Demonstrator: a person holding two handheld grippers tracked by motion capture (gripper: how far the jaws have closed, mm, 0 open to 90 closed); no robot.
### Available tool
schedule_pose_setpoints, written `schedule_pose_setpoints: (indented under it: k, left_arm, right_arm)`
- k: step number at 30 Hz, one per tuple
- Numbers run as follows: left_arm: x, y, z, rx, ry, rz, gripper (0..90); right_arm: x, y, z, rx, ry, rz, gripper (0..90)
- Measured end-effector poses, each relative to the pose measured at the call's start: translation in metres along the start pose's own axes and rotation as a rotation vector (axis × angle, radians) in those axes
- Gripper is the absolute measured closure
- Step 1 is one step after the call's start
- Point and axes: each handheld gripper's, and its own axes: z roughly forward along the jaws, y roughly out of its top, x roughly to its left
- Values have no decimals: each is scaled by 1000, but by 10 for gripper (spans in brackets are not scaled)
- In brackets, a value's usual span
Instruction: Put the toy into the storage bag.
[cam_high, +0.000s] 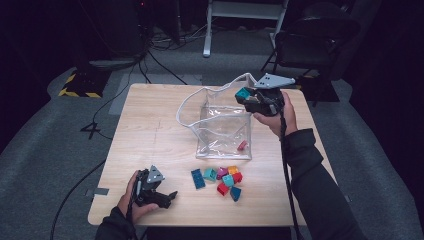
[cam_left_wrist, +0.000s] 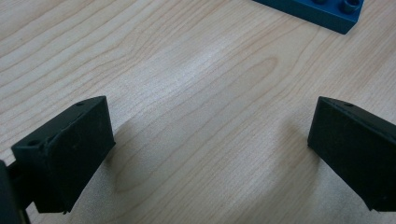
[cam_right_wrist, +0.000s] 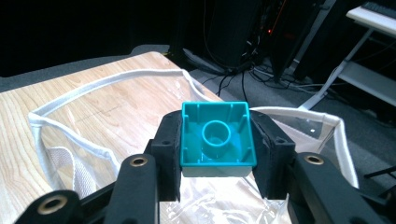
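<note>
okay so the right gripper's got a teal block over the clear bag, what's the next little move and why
Probably open the right gripper and drop the teal block in. It's held above the clear bag, whose white rim gapes open, with a red block already inside.

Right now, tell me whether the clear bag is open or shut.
Open: the clear bag has its white rim spread wide, one red block inside.

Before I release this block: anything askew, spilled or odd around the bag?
Nothing stands out. The clear bag stands open with one red block inside; the right gripper holds the teal block squarely over it.
</note>
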Motion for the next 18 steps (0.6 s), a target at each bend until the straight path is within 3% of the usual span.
schedule_pose_setpoints:
  k: [8, 18]
  left_arm:
    - [0, 0, 0, 1, 0, 2, 4]
    - [0, 0, 0, -2, 2, 1, 4]
  right_arm:
    - [-2, -5, 4, 15, -3, 13, 590]
    - [-5, -12, 9, 35, -10, 32, 454]
